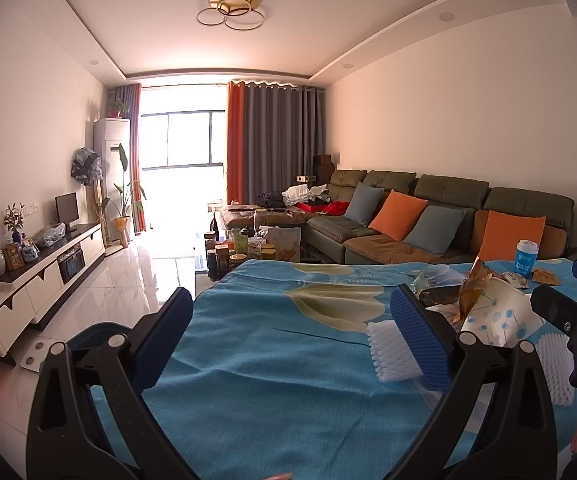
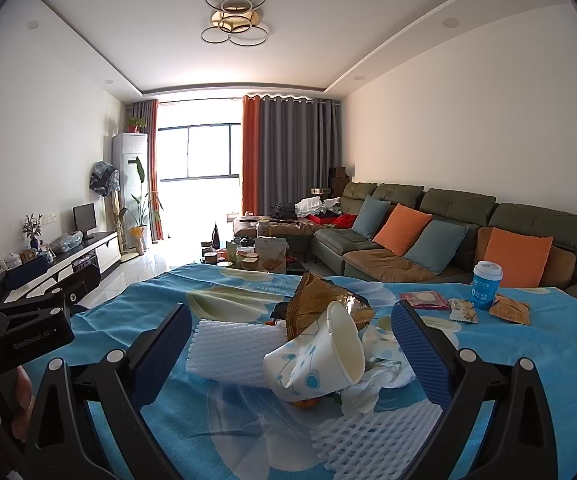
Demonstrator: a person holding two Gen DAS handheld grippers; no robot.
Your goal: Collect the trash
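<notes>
Left half of table (image 1: pixel 272 360): bare cloth, free passage.
Near right edge: paper cup (image 2: pixel 320 356), foam nets (image 2: pixel 232 350), wrappers (image 2: pixel 320 300) block.
Far right corner: blue bottle (image 2: pixel 485 285).

- left gripper (image 1: pixel 288 320): glossy black plastic frame with triangular cut-outs, silver round screws at the pivots.
- its fingers (image 1: pixel 420 340) are faced with dark blue pads in a fine ribbed texture.
- right gripper (image 2: pixel 290 344): same black frame, silver screws and blue textured fingers (image 2: pixel 422 354).
- faint pale lettering marks the black housing of the left gripper in the right wrist view.
</notes>
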